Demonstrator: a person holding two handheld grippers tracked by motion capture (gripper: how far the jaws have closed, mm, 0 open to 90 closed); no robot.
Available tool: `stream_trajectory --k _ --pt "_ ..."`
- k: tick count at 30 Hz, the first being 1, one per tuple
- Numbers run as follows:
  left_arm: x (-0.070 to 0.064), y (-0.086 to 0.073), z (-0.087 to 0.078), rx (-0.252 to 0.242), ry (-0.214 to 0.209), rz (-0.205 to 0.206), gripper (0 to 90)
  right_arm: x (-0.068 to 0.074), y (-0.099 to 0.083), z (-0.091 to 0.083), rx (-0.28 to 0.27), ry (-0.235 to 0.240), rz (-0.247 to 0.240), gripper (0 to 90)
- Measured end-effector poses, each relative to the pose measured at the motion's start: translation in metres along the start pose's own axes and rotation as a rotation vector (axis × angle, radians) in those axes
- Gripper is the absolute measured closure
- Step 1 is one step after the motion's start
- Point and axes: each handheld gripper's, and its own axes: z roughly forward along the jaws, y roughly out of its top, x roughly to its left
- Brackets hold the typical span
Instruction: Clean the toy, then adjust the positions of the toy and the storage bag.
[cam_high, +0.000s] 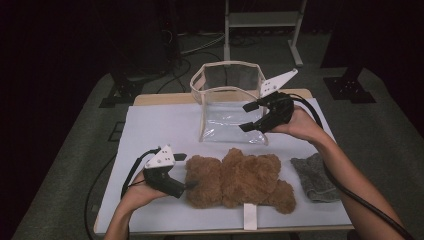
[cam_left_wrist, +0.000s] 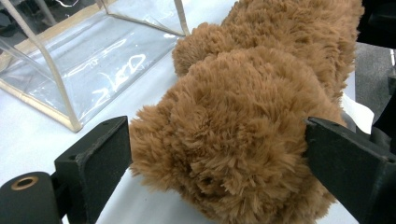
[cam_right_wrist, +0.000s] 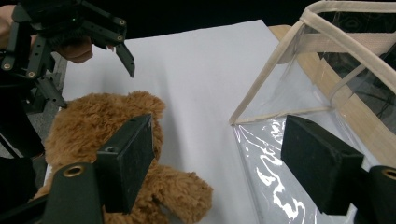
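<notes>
- The white table (cam_high: 150, 125) carries a clear bag (cam_high: 227, 107) at the far side, standing open, and a brown teddy bear (cam_high: 240, 180) lying at the near edge.
- The left gripper (cam_high: 186, 171) has its jaws spread around the bear's end, not clenched yet — the grasp step, I judge.
- The right gripper (cam_high: 246, 117) hovers released near the bag's front wall.
- Next it needs closing on the plush, then lifting toward the bag.

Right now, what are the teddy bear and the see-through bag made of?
The teddy bear looks like brown plush: long, shaggy, matte fibres stand out all over it. The see-through bag seems to be clear, glossy plastic film, since light glints off it and the table shows through. Its beige edging looks like woven fabric tape, though that is less sure.
</notes>
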Motion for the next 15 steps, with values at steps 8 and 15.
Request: stream_trajectory --k 8,15 --pt "-0.001 0.0 -0.003 0.005 0.005 -0.003 7.4 -0.002 0.005 0.009 0.008 0.014 -0.002 24.1" --pt "0.0 -0.001 -0.004 0.006 0.008 -0.005 6.9 -0.006 0.012 0.009 0.03 0.012 -0.01 24.1"
